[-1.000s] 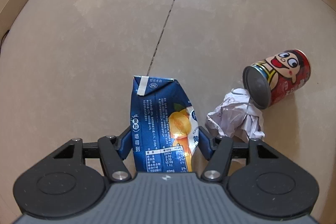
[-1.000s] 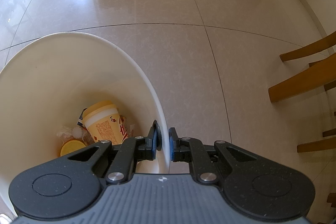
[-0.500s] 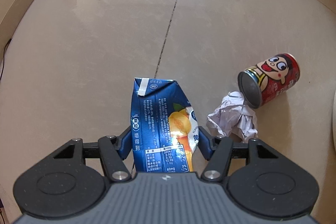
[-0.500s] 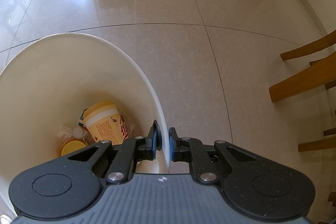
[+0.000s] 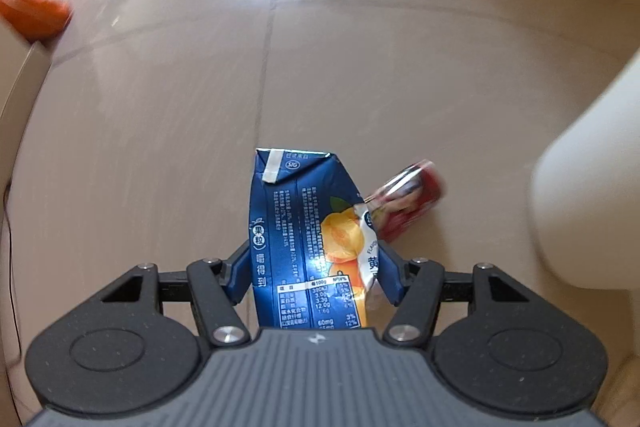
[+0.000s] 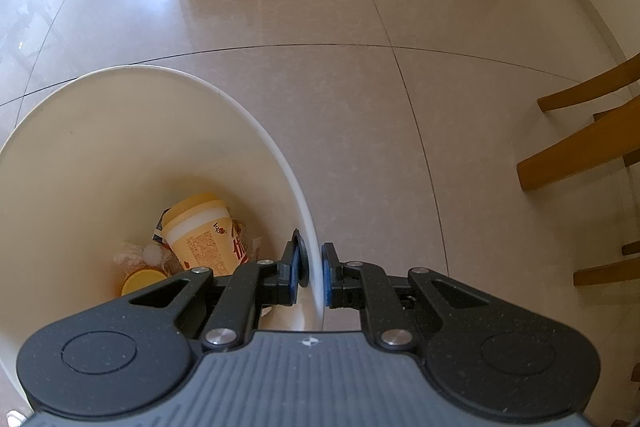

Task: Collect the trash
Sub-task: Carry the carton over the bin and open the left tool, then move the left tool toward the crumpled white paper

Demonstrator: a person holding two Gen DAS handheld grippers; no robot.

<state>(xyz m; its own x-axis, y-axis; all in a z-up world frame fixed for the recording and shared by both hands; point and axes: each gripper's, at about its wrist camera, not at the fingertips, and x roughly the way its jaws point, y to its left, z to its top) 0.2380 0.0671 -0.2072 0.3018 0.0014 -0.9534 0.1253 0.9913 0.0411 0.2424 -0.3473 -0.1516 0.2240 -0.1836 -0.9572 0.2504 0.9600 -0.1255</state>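
My left gripper (image 5: 310, 269) is shut on a dark blue juice carton (image 5: 296, 227) with a peach picture, held up off the tiled floor. Below and to the right of the carton a red cartoon can (image 5: 412, 201) lies on its side, blurred. The white bin (image 5: 592, 195) shows at the right edge of the left wrist view. My right gripper (image 6: 313, 273) is shut on the bin's rim (image 6: 304, 211), one pad inside and one outside. Inside the bin lie a yellow cup (image 6: 204, 235), a yellow lid (image 6: 142, 279) and crumpled paper (image 6: 132, 253).
Wooden chair legs (image 6: 576, 155) stand at the right of the right wrist view. An orange object (image 5: 32, 13) and a beige box edge (image 5: 16, 87) lie at the far left of the left wrist view. Glossy tiles stretch ahead in both views.
The left gripper has risen with the carton, so the floor and can look smaller and the paper ball is hidden. The white bin has come into its right edge. The right gripper has not moved.
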